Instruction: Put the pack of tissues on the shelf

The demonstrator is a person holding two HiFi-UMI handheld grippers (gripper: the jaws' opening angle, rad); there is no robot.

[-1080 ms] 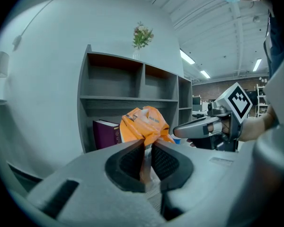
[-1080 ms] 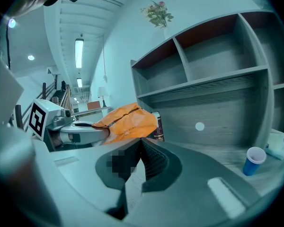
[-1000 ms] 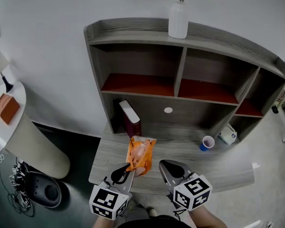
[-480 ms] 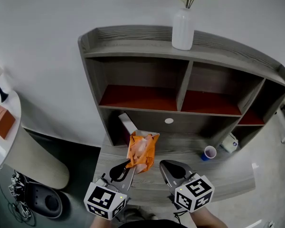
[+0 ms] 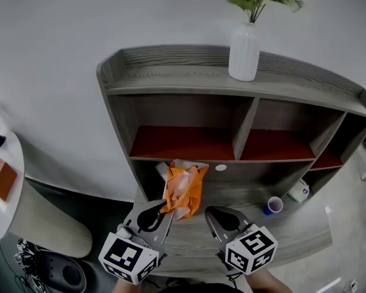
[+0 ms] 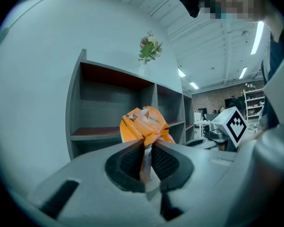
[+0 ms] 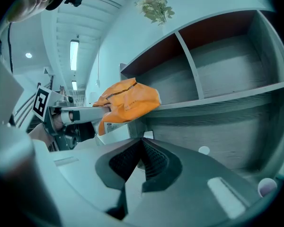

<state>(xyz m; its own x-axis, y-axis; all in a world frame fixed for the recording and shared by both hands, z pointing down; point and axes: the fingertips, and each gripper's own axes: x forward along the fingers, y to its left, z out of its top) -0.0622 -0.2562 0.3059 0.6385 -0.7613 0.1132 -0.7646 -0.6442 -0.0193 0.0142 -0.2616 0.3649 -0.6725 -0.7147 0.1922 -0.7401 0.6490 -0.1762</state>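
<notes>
My left gripper is shut on the near edge of an orange pack of tissues, holding it up in the air in front of the grey shelf unit. In the left gripper view the pack sticks up from between the closed jaws. The right gripper view shows the pack level with the left red-floored shelf. My right gripper hangs beside it over the desk, shut and empty, as its own view shows.
A white vase with a plant stands on the shelf unit's top. A purple cup and a white and blue object sit on the desk at the right. A white round side table stands at the left.
My left gripper has lifted the tissue pack off the desk and up toward the shelf opening. The dark red book behind it is now hidden. The right gripper has stayed put.
</notes>
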